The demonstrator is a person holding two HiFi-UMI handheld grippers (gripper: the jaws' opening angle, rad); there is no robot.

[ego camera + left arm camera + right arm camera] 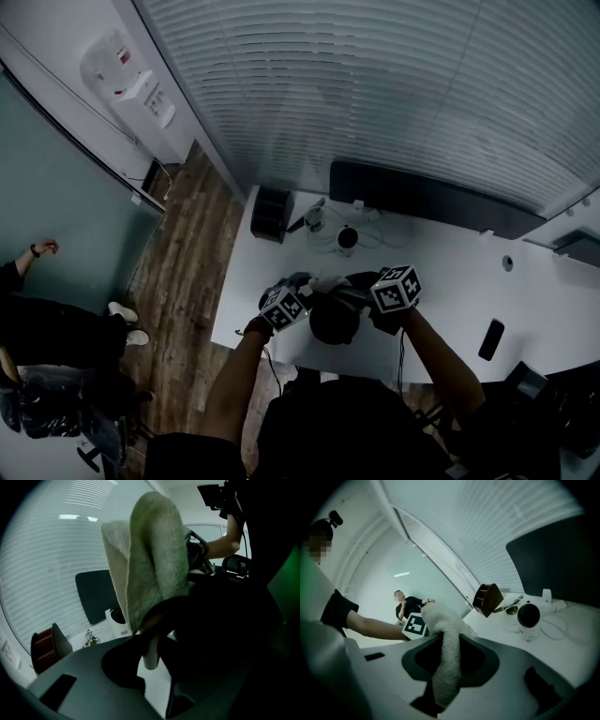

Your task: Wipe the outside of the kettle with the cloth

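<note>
looking down in the head view, the dark kettle (334, 321) stands on the white table (450, 272) near its front edge, between the left gripper (302, 300) and the right gripper (354, 296); the pale cloth (326, 281) lies over the kettle's top; in the left gripper view the jaws stand wide about the kettle's dark handle and grip it, with the cloth draped above; a brown organiser (44, 646) stands behind; in the right gripper view the jaws are clamped on a fold of the cloth, which rises ahead of them; a round white camera (528, 617) and a person (407, 605) lie beyond.
</note>
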